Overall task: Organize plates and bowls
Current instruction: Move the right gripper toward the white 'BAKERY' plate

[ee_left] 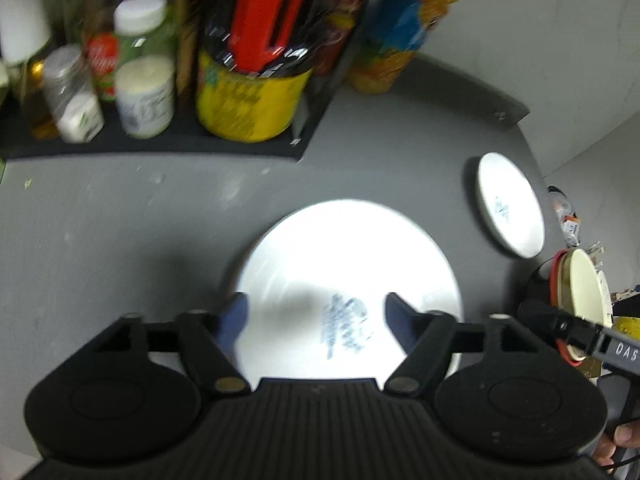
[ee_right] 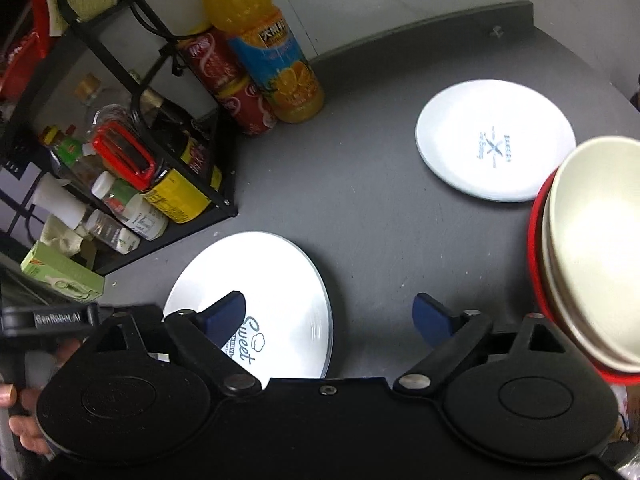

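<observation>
Setting: dark grey counter against a pale wall, with a black wire shelf of jars and bottles at its left and a yellow juice bottle and red cans beside it.
Large plate: white, printed "Sweet", lying flat and face up near the shelf's front corner; round, so no long axis, with its open face to the ceiling.
Left hand-held gripper: released, blue pads spread wide above the large plate and pressing on nothing.
Right hand-held gripper: also released and empty, its left finger over the large plate's rim, its right finger over bare counter.
Small plate: white with a small printed logo, flat and face up, well apart from the large one, toward the counter's far right.
Bowls: a cream bowl nested in a red-rimmed one at the right edge, seen tilted.
Handling: likely glazed ceramic, so stiff, fairly heavy, slick and breakable; a flat plate offers only its rim.
Where to grip: probably pinch the rim edge with one pad under the lip, keep it level, and set it down gently.
</observation>
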### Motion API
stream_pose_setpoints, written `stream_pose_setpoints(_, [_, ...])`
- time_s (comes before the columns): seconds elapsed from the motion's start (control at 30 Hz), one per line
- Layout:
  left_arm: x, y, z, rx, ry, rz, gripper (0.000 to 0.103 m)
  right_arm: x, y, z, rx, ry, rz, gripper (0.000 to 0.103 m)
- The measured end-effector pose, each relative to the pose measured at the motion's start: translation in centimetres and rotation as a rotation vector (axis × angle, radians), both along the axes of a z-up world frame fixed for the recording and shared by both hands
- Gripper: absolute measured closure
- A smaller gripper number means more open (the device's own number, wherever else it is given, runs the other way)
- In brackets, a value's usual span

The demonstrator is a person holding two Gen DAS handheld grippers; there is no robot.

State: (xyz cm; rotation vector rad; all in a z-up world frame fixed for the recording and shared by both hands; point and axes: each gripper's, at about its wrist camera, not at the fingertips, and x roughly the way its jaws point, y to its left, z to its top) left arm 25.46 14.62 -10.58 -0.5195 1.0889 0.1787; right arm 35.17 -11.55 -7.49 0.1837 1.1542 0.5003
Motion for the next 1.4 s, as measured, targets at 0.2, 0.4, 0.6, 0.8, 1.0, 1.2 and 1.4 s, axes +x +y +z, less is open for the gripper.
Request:
stream_pose_setpoints(0.2, [2.1,-1.4,1.3,0.004,-0.029,-0.005,0.006,1.4,-1.4,1.4,0.011,-0.015,-0.002,0.006])
stream_pose_setpoints(0.4, [4.4,-3.0,1.2,-0.031,-0.032,0.002,0.0,3.5,-3.2,2.7,0.008,-0.05,0.004,0.005])
stream_pose_setpoints(0.6, [6.8,-4.8,1.7,-0.061,-0.061,0.006,0.0,5.8,-5.0,3.3,-0.006,-0.063,0.004,0.005])
stream_pose_setpoints(0.8, [8.8,-6.9,2.0,-0.058,-0.067,-0.003,0.0,8.1,-6.6,3.6,-0.032,-0.05,-0.001,0.005])
stream_pose_setpoints(1.0, [10.6,-8.7,1.9,-0.051,-0.065,-0.001,0.0,10.7,-8.4,3.5,-0.046,-0.043,-0.017,0.005])
stream_pose_setpoints(1.2, [12.7,-10.0,1.0,-0.091,-0.075,0.019,0.001,13.4,-10.4,2.5,-0.063,-0.008,-0.056,0.005])
stream_pose_setpoints(1.4, [14.7,-11.3,0.1,-0.121,-0.088,0.049,0.001,15.5,-12.1,1.2,-0.068,0.015,-0.072,0.01])
